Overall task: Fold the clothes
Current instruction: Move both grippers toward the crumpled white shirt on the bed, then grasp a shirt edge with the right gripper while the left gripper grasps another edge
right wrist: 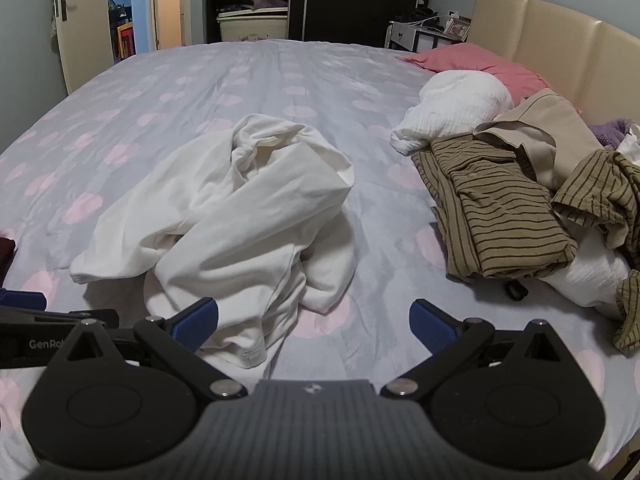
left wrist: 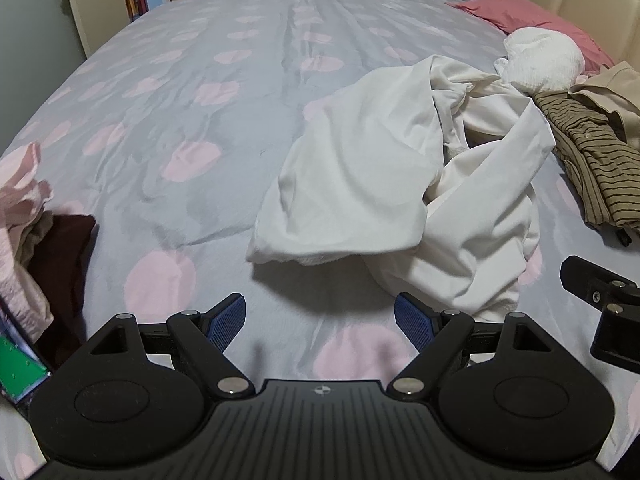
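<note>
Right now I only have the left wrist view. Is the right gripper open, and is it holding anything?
Observer: The right gripper is open and empty; the white garment lies just ahead of its fingers.
Operator: What's beyond the striped shirt on the right?
Observer: A purple fluffy item lies by the headboard, behind the striped shirt.
Operator: Anything under that striped pile?
Observer: Yes, a white ribbed cloth pokes out beneath its near edge.

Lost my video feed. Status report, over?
Left tool open, empty. Right tool open, empty. White garment crumpled on bedspread, unfolded. Striped clothes piled to the right, apart.
</note>
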`<state>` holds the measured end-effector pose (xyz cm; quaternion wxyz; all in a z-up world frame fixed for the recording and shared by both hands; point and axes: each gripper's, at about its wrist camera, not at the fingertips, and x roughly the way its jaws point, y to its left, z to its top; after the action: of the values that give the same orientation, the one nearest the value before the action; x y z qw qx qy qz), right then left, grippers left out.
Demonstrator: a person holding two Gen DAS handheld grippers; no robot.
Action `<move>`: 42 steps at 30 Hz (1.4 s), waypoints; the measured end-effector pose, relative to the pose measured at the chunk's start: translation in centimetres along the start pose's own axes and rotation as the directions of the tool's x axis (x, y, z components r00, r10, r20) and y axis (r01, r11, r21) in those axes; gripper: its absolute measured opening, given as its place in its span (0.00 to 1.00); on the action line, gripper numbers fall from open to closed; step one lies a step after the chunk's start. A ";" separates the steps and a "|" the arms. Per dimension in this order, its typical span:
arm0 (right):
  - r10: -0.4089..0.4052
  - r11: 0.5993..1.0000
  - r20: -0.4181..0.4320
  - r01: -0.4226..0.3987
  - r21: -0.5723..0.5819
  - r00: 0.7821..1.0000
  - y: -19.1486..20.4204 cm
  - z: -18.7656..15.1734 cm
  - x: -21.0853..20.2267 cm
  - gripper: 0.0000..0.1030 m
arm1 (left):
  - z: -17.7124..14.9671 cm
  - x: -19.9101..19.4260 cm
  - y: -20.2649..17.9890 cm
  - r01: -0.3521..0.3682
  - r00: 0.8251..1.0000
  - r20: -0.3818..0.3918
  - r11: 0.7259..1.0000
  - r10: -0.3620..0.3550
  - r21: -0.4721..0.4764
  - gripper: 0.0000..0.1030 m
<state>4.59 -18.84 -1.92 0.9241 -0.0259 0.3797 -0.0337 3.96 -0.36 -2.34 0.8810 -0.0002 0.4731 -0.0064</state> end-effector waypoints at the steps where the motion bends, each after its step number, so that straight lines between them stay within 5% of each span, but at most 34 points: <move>1: -0.001 1.000 0.000 0.001 -0.001 1.000 -0.1 0.1 0.1 1.00 | 0.2 0.2 -0.1 -0.001 1.000 -0.003 1.000 0.001 0.003 0.79; 29: -0.016 0.999 -0.005 0.017 0.040 1.000 -3.4 1.5 2.8 1.00 | 1.9 6.1 -2.5 0.001 1.000 -0.008 0.996 0.000 0.094 0.79; 32: -0.015 0.999 -0.004 0.016 0.044 1.000 -3.6 1.5 2.8 1.00 | 1.8 6.3 -2.0 0.041 0.999 0.015 0.995 -0.042 0.088 0.69; 40: 0.011 0.999 0.004 -0.011 0.046 1.000 -3.7 1.5 2.4 1.00 | 2.0 6.4 -1.0 0.141 0.990 0.004 0.989 -0.141 0.047 0.02; 42: 0.029 0.998 0.004 -0.030 0.049 1.000 -3.8 1.4 2.3 1.00 | 2.1 6.0 -0.3 0.174 0.984 0.030 0.984 -0.175 0.021 0.00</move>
<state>7.06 -22.81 -2.26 0.9256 0.0024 0.3775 -0.0294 9.06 -0.76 -6.15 0.8843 -0.0339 0.4573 -0.0878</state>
